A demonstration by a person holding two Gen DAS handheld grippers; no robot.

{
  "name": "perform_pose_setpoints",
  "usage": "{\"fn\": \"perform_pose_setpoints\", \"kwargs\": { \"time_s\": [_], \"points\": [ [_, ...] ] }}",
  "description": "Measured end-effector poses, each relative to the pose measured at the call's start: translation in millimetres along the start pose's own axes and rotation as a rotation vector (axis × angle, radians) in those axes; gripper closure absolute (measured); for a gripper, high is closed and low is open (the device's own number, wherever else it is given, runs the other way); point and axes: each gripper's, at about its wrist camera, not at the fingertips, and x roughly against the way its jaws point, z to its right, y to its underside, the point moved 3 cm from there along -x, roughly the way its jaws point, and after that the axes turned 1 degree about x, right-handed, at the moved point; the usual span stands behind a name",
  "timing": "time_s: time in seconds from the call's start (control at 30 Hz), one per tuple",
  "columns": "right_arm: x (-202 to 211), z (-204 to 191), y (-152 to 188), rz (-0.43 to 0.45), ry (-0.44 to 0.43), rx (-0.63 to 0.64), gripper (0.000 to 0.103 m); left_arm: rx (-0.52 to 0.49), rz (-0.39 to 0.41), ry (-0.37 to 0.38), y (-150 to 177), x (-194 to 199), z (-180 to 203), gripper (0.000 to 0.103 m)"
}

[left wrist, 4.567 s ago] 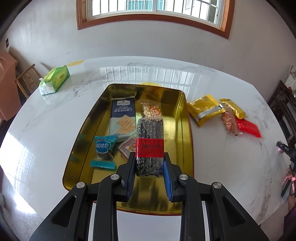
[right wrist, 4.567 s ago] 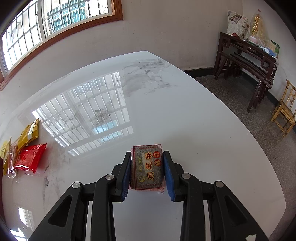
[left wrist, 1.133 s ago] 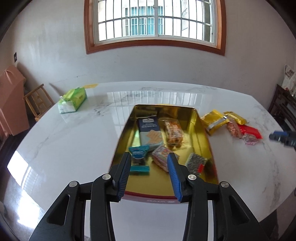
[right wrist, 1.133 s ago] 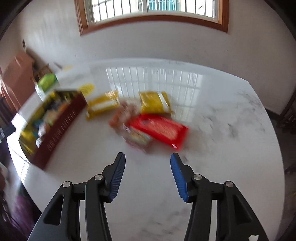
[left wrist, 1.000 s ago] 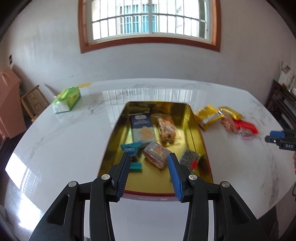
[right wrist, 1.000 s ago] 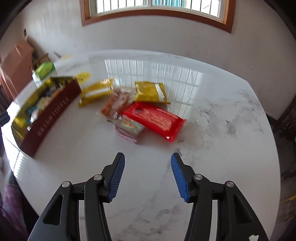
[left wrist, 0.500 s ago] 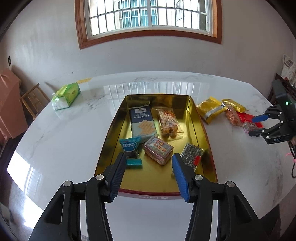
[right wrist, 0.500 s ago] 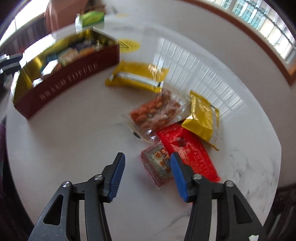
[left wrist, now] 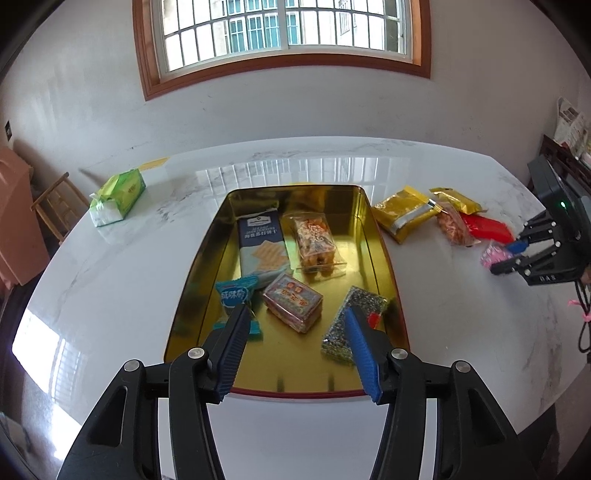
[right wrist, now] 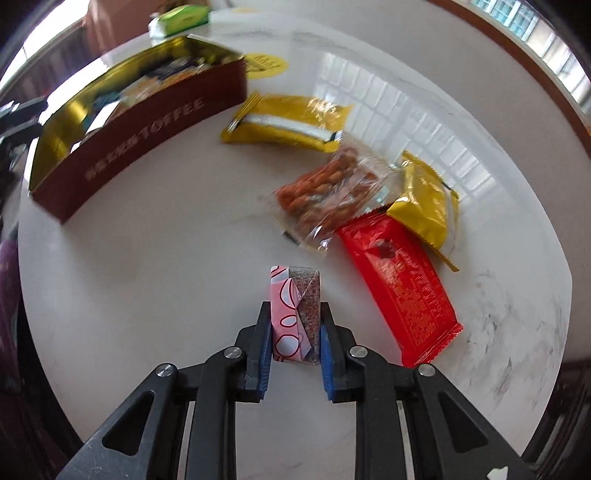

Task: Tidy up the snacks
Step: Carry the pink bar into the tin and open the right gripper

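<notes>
1. R gripper [right wrist: 295,330] is squeezed tight on a small pink snack bar [right wrist: 294,314]. The bar sticks out straight ahead past the tips, its long side in line with the fingers. I can't tell if it's lifted or touching the table.
2. The gold tin [right wrist: 140,122] is far off to the front-left of the R gripper, long red side facing it. So the bar has to go left and over that wall, I think.
3. L gripper [left wrist: 295,341] is wide open w/ nothing in it. It hangs over the near end of the tin, so it's closer to the tin, but its hand is empty.
4. In the tin: a cracker pack [left wrist: 261,247], a clear bag of snacks [left wrist: 316,240], a blue candy [left wrist: 236,295], a red-gold block [left wrist: 293,301], a dark sesame bar [left wrist: 354,321].
5. Not in the tin yet, near the R gripper: a red pack [right wrist: 399,284], a peanut bag [right wrist: 328,192], two yellow packs [right wrist: 288,118].
6. All on a shiny white marble table [left wrist: 110,280]. Tissue pack [left wrist: 118,195] at the far left, big window [left wrist: 280,33] behind.
</notes>
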Motion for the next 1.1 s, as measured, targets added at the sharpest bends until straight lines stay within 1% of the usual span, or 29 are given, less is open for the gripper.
{"fn": "perform_pose_setpoints", "kwargs": {
  "time_s": [0.07, 0.13, 0.17, 0.2, 0.23, 0.33, 0.37, 0.43, 0.5, 0.6, 0.7, 0.77, 0.9, 1.0, 1.1],
  "points": [
    [13.4, -3.9, -8.3, 0.059, -0.023, -0.047, 0.083, -0.011, 0.01, 0.002, 0.5, 4.4, 0.3, 0.048],
    [37.1, -14.0, -29.9, 0.154, -0.079, -0.078, 0.083, -0.006, 0.033, -0.009, 0.1, 10.1, -3.7, 0.047],
    [50.0, -20.3, -42.9, 0.203, -0.109, -0.089, 0.083, 0.003, 0.037, -0.008, -0.2, 11.5, -6.5, 0.044],
    [57.1, -24.3, -51.7, 0.231, -0.129, -0.1, 0.083, 0.015, 0.038, -0.004, -0.6, 12.3, -9.6, 0.041],
    [66.3, -31.4, -68.0, 0.273, -0.153, -0.119, 0.083, 0.031, 0.039, 0.0, -0.8, 13.1, -13.1, 0.038],
    [72.8, -56.3, -104.9, 0.334, -0.196, -0.139, 0.083, 0.052, 0.046, 0.001, -0.6, 17.4, -20.1, 0.038],
    [71.3, -60.6, -112.0, 0.341, -0.203, -0.146, 0.082, 0.052, 0.049, 0.0, -0.2, 19.1, -21.7, 0.038],
    [61.7, -73.8, -134.9, 0.346, -0.243, -0.176, 0.082, 0.051, 0.051, -0.008, 0.9, 22.2, -25.1, 0.037],
    [52.7, -82.0, -142.4, 0.339, -0.253, -0.196, 0.082, 0.057, 0.05, -0.007, 2.6, 24.5, -30.2, 0.036],
    [35.8, -95.8, -152.6, 0.324, -0.313, -0.245, 0.082, 0.067, 0.048, -0.008, 5.4, 26.8, -38.9, 0.035],
    [16.8, -111.8, -156.7, 0.289, -0.308, -0.253, 0.082, 0.074, 0.052, -0.008, 8.3, 28.5, -46.8, 0.035],
    [7.1, -115.6, -155.8, 0.274, -0.317, -0.271, 0.082, 0.075, 0.05, -0.008, 9.5, 28.3, -50.1, 0.035],
    [-4.1, -119.8, -153.8, 0.252, -0.306, -0.29, 0.082, 0.086, 0.052, -0.005, 10.4, 27.5, -56.2, 0.035],
    [-6.9, -126.0, -155.7, 0.241, -0.25, -0.266, 0.08, 0.095, 0.046, -0.005, 11.9, 26.7, -59.0, 0.035],
    [-5.3, -130.2, -156.7, 0.248, -0.218, -0.256, 0.078, 0.097, 0.04, -0.005, 12.5, 25.6, -60.2, 0.035]
  ]
}}
